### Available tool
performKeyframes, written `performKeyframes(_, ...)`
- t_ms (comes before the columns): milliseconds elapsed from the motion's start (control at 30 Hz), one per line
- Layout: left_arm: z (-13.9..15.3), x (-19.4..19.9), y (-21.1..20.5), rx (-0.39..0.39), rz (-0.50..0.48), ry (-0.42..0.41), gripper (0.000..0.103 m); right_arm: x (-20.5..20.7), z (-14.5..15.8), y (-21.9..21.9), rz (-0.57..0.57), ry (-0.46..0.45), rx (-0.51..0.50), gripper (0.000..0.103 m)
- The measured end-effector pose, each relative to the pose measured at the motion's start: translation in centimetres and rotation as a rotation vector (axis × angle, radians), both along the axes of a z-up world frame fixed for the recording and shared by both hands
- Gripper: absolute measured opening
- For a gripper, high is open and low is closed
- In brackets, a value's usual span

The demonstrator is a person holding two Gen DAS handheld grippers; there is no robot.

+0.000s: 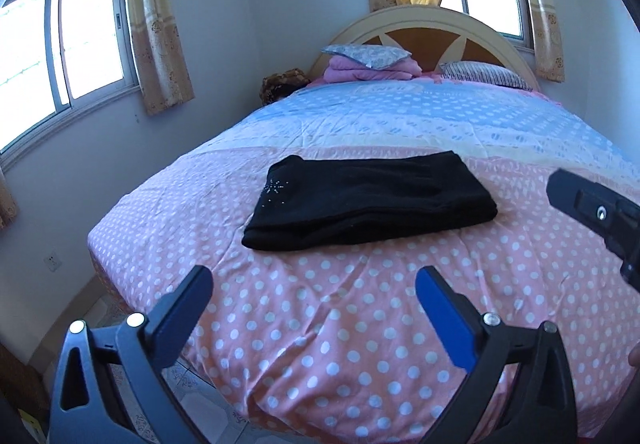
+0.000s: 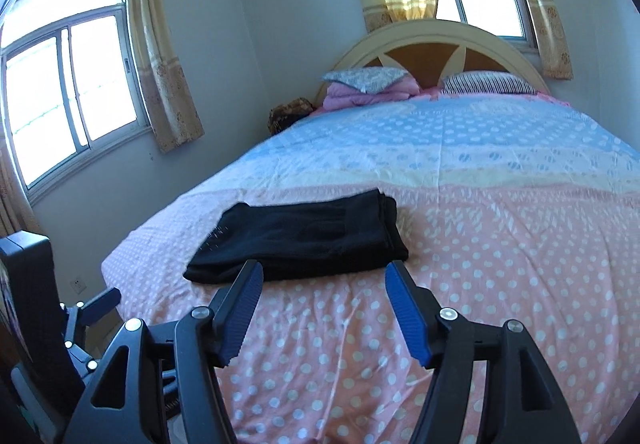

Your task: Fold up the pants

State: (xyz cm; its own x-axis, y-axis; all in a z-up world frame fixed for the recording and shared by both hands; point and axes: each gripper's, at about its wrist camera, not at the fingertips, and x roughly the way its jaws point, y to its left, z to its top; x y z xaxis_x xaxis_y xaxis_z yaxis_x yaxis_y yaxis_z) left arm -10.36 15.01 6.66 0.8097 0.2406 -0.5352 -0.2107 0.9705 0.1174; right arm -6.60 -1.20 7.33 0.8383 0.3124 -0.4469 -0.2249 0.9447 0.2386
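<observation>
Pants (image 1: 370, 199) lay folded in compact black rectangle on pink polka-dot bedspread (image 1: 320, 324), at 12 o'clock from both grippers, stacked layer edges facing 3 o'clock. Left gripper (image 1: 314, 294) released, jaws spread, holding nothing, clear of cloth. Right gripper (image 2: 322, 286) likewise released, fingertips just short of near hem. Fold judged essentially complete. Risk: open finger snagging near hem would drag top layer and undo stack; soft bedspread wrinkling beneath could skew rectangle. Pillows (image 1: 484, 73) at headboard, well apart.
</observation>
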Motion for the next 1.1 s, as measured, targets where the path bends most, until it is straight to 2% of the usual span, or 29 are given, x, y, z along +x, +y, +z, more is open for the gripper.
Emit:
performKeyframes(167,0.6,-0.7,0.3,-0.021,0.007,-0.020,0.103,-1.2,1.3,0.2,-0.014,-0.048,0.002,0.069)
performKeyframes(367,0.5,-0.5,0.6,-0.074,0.011,-0.004,0.103,-1.5,1.3,0.2,-0.018,-0.055,-0.001,0.070)
performKeyframes(1100,-0.1,0.0,0.2,-0.078,0.019,0.023,0.103,-0.8,0.4,-0.8,-0.034,-0.029,0.028,0.070)
